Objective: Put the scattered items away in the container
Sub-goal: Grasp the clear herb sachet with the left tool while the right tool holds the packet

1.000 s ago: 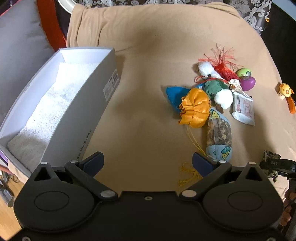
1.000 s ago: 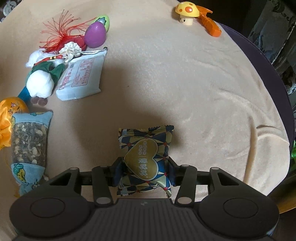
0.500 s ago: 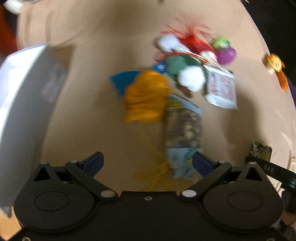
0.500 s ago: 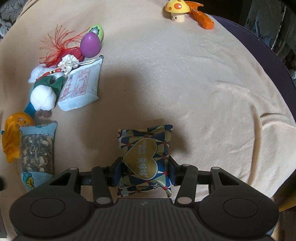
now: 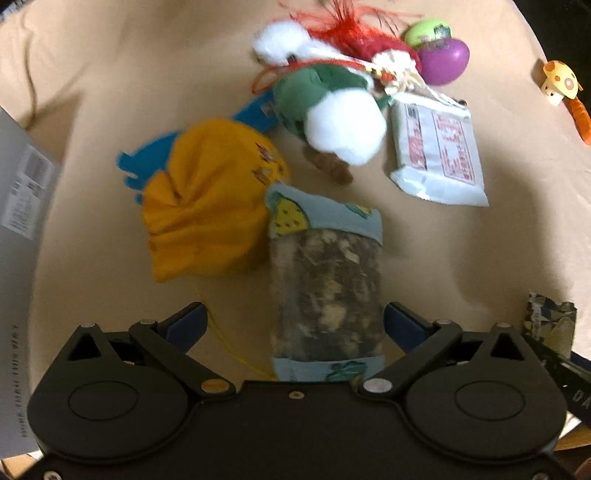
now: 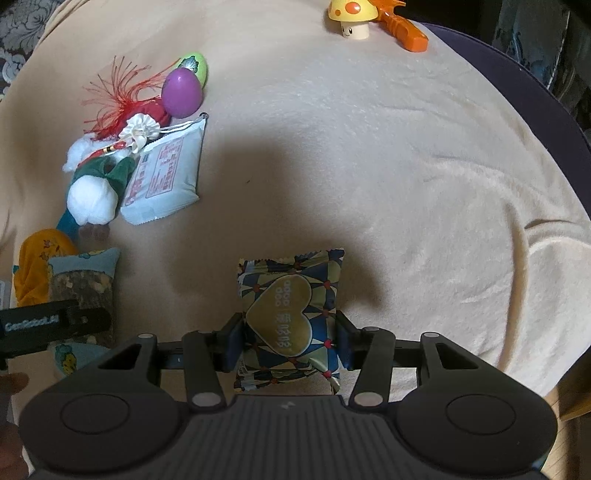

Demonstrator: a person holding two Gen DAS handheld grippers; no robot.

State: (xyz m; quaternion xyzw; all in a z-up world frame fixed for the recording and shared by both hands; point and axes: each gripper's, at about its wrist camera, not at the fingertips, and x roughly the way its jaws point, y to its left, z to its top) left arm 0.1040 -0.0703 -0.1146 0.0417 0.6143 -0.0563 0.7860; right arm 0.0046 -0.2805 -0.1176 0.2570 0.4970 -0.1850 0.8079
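My left gripper [image 5: 293,325] is open, its jaws on either side of a clear pouch of dried bits with blue cloth ends [image 5: 325,288]; the right pad is close to it, the left pad apart. An orange cloth bag [image 5: 210,210] lies just left of the pouch. My right gripper [image 6: 290,341] is shut on a patterned snack packet with a gold heart [image 6: 291,314], held over the blanket. The grey container [image 5: 18,206] shows only as a wall at the far left.
Beyond the pouch lie a green and white plush [image 5: 340,107], a white packet [image 5: 436,151], a red tassel [image 5: 351,33], purple and green eggs [image 5: 441,61], and a mushroom toy [image 6: 352,18] with an orange piece [image 6: 404,29]. A beige blanket [image 6: 406,166] covers the surface.
My left gripper has swung right from the container and closed in on the pile, now straddling the pouch. My right gripper has lifted slightly, still holding the packet.
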